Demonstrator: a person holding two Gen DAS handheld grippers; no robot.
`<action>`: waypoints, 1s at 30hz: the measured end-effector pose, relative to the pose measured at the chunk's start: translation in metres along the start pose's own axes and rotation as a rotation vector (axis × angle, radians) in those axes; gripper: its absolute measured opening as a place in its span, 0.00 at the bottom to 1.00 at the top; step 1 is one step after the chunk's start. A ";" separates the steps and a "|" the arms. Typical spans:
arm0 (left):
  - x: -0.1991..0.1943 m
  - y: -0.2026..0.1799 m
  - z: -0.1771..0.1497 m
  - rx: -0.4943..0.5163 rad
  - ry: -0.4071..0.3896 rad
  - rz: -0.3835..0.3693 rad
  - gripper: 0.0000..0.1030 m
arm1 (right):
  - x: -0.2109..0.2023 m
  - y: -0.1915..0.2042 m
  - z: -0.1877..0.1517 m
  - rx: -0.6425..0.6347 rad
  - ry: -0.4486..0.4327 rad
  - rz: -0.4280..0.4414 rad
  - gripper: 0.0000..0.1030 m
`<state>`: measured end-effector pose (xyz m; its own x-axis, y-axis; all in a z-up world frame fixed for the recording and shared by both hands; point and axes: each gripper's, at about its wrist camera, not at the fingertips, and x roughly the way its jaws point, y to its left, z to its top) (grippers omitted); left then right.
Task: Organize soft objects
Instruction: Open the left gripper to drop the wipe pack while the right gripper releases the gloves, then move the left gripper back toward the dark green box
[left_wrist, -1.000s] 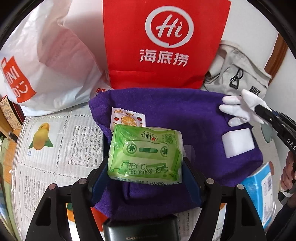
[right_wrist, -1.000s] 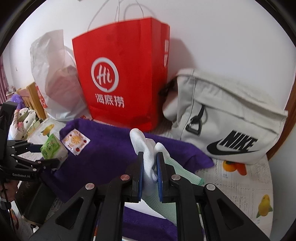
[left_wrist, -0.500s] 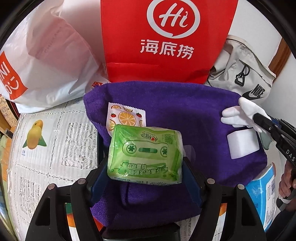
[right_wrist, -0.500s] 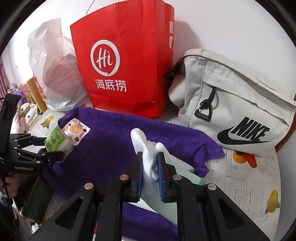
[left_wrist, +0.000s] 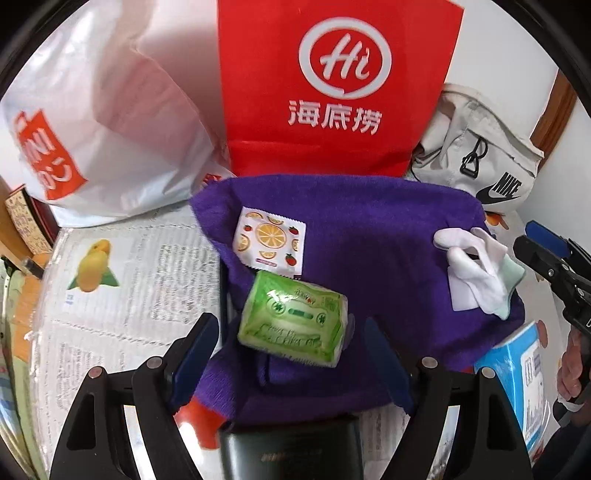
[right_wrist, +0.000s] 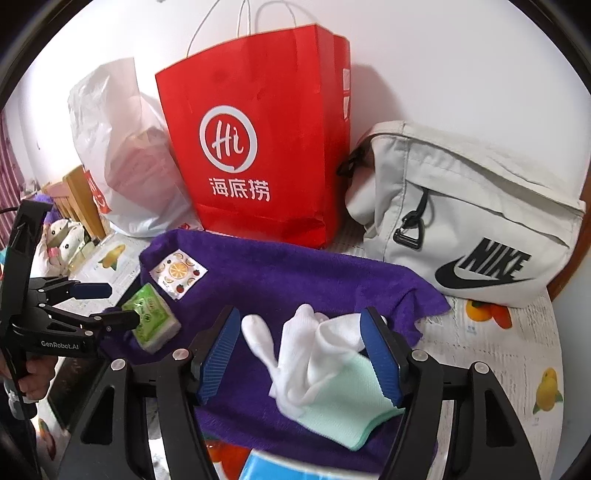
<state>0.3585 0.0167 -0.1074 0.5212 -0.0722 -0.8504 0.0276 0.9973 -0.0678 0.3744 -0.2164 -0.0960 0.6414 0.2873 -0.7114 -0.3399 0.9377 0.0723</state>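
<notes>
A purple towel (left_wrist: 369, 229) (right_wrist: 295, 273) lies spread in front of the bags. On its left part lie a fruit-print packet (left_wrist: 271, 236) (right_wrist: 178, 272) and a green tissue pack (left_wrist: 291, 319) (right_wrist: 151, 317), which sits tilted. My left gripper (left_wrist: 290, 339) (right_wrist: 118, 304) straddles the pack; its jaws are opening and there is a gap on both sides. A white glove with a mint cuff (right_wrist: 314, 354) (left_wrist: 476, 273) lies crumpled on the towel, partly over a white block (left_wrist: 461, 295). My right gripper (right_wrist: 299, 321) (left_wrist: 528, 238) brackets the glove, jaws opening, pads off it.
A red paper bag (left_wrist: 332, 92), a white plastic bag (left_wrist: 103, 129) and a grey Nike bag (right_wrist: 461, 229) stand against the wall behind the towel. A blue box (left_wrist: 517, 373) sits at the towel's near right corner. A fruit-printed cover (left_wrist: 122, 288) lies on the table.
The left jaws widened and the green pack dropped out of them onto the towel, now tilted. The right jaws sprang apart and let go of the white glove, which settled on the towel.
</notes>
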 end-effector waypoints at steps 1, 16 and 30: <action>-0.006 0.001 -0.002 -0.001 -0.008 0.007 0.78 | -0.006 0.001 -0.002 0.006 -0.004 -0.001 0.65; -0.101 0.028 -0.079 -0.072 -0.081 -0.005 0.78 | -0.104 0.036 -0.062 0.102 -0.032 0.038 0.69; -0.122 0.031 -0.164 -0.089 -0.077 0.006 0.78 | -0.132 0.101 -0.164 0.070 0.068 0.126 0.74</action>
<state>0.1558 0.0547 -0.0913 0.5852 -0.0613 -0.8086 -0.0498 0.9925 -0.1113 0.1429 -0.1911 -0.1093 0.5483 0.3919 -0.7388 -0.3641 0.9071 0.2109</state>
